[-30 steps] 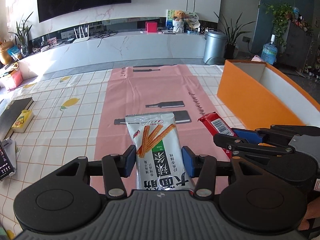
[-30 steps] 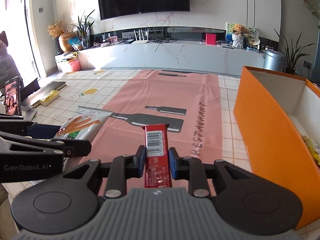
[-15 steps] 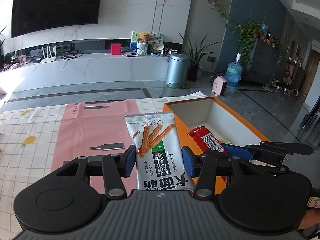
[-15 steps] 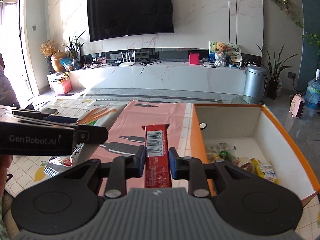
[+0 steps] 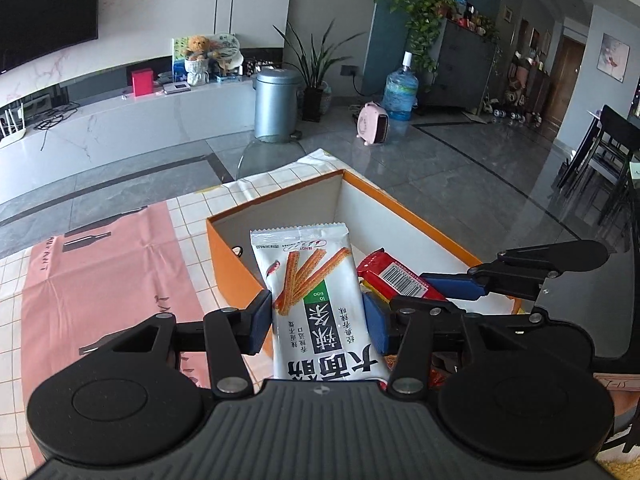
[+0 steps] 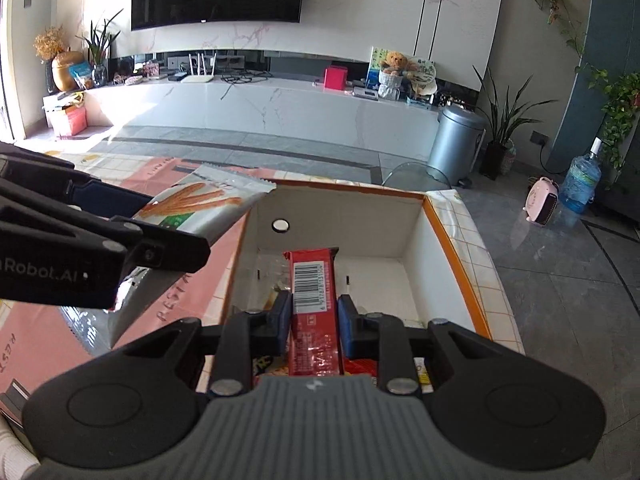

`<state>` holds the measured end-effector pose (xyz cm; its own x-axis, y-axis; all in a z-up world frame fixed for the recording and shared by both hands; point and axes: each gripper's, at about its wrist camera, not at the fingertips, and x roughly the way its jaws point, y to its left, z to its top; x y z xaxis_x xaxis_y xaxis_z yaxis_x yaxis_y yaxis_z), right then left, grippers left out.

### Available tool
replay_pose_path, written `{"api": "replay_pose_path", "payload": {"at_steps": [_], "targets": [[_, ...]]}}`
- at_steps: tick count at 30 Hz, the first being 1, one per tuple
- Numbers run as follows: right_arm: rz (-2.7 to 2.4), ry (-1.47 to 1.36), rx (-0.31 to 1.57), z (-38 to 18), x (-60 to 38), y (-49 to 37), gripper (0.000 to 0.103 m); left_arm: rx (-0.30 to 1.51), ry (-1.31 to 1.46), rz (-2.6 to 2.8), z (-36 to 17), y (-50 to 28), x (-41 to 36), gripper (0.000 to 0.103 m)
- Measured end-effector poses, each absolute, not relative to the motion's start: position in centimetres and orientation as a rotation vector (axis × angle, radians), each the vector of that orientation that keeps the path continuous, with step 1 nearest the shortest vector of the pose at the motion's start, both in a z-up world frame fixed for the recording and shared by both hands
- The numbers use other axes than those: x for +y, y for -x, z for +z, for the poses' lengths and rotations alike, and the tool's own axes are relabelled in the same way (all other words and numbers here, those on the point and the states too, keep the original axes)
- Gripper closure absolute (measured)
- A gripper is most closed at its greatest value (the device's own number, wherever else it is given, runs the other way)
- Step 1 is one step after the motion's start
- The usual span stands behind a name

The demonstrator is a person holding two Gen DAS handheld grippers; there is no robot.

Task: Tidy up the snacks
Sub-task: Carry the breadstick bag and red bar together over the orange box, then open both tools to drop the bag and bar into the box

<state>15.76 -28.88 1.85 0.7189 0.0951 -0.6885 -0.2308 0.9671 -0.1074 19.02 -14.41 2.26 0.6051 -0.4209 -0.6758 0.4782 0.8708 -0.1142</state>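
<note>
**Two wrapped snacks held over the orange box**

The left tool (image 5: 318,322) was about half open, its blue pads pressed on the sides of a flat, glossy white snack packet (image 5: 316,300) printed with orange sticks and a serrated top seam. The packet hung above the near corner of the orange box (image 5: 232,260), a rectangular cardboard carton with matte white inner walls and a round finger hole.

The right tool (image 6: 314,322) was nearly closed, clamped on a slim red snack bar (image 6: 314,300) in shiny crinkled foil with a white barcode panel. The bar stood over the open box (image 6: 460,248), whose floor held several loose wrapped snacks (image 6: 360,366), partly hidden behind the tool.

The box sat on a desk (image 5: 192,216) covered with a white grid-patterned cloth and a smooth pink mat (image 5: 100,272) printed with dark bottle shapes.
</note>
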Motion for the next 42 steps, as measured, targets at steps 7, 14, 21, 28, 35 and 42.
{"api": "replay_pose_path", "payload": {"at_steps": [7, 14, 21, 28, 35, 42], "targets": [[0.178, 0.255, 0.855, -1.1, -29.9, -20.2, 0.082, 0.846, -0.191, -0.552, -1.2, -22.8, -16.8, 0.048], [0.196, 0.346, 0.885, -3.0, -29.4, -23.1, 0.082, 0.853, -0.315, -0.597, -2.1, -24.5, -18.6, 0.048], [0.203, 0.407, 0.911, -4.1, -29.2, -23.9, 0.082, 0.85, -0.379, -0.689, -3.1, -24.7, -20.4, 0.047], [0.201, 0.422, 0.967, -5.5, -30.2, -23.6, 0.082, 0.923, -0.417, -0.683, -5.0, -24.8, -21.4, 0.048], [0.195, 0.425, 0.98, -5.8, -30.7, -23.4, 0.081, 0.939, -0.452, -0.636, -5.0, -24.3, -21.9, 0.045], [0.181, 0.435, 0.963, -4.6, -30.5, -23.2, 0.062, 0.912, -0.429, -0.629, -3.4, -23.7, -21.9, 0.034]]}}
